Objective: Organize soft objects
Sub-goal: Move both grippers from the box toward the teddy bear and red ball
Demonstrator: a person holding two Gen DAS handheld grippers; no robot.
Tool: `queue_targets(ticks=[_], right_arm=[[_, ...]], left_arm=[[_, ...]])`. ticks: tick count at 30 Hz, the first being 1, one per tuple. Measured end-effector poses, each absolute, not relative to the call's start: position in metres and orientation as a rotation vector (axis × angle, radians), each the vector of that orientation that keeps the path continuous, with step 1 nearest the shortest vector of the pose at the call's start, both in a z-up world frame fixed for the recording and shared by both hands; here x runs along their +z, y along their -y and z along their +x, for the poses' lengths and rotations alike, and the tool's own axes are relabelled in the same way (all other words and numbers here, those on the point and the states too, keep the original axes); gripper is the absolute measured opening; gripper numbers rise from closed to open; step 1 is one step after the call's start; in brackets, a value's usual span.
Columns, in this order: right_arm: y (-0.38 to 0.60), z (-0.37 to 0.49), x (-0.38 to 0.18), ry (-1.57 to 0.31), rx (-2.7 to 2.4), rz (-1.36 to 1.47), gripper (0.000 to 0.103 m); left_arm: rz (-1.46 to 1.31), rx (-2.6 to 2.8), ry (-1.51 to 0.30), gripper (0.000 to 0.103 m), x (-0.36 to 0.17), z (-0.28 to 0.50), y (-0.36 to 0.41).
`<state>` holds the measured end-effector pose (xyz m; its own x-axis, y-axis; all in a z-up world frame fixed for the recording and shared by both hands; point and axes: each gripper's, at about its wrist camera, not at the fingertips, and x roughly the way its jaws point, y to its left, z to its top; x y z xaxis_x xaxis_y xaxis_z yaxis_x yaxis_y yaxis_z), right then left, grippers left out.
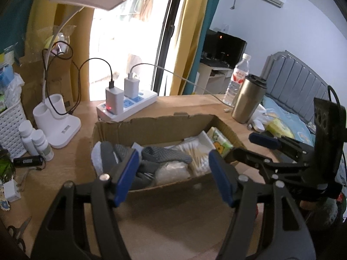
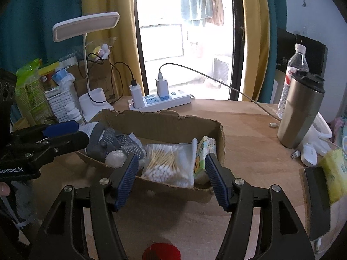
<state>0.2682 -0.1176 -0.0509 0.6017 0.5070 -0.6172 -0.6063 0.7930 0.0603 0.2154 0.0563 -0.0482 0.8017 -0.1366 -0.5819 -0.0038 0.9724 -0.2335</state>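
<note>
A shallow torn cardboard box (image 1: 151,125) (image 2: 164,121) stands on the wooden desk. It holds grey dotted socks (image 1: 164,155) (image 2: 117,142), a white soft pouch (image 1: 171,172), a bag of cotton swabs (image 1: 195,156) (image 2: 164,164) and a tissue pack (image 1: 221,140) (image 2: 203,156). My left gripper (image 1: 173,173) is open and empty just in front of the box. My right gripper (image 2: 171,173) is open and empty, also at the box's near wall. Each gripper shows in the other's view, the right gripper (image 1: 260,147) at the box's right end, the left gripper (image 2: 65,134) at its left end.
A power strip (image 1: 128,106) (image 2: 160,100) with chargers lies behind the box. A white desk lamp (image 1: 58,121) (image 2: 91,99), a white basket (image 1: 10,125), small bottles (image 1: 36,143) and scissors (image 1: 17,231) are left. A steel tumbler (image 1: 249,99) (image 2: 301,110) and water bottle (image 2: 292,73) stand right.
</note>
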Motion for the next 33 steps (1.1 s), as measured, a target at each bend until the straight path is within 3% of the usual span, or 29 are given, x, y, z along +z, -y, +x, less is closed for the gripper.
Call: queue_targets(ticks=[33], right_arm=[[0.151,0.206,-0.055,-0.652,0.611,-0.155,0.067]], left_arm=[[-0.244,-0.098,-0.639,0.069,-0.061,0.149,-0.033]])
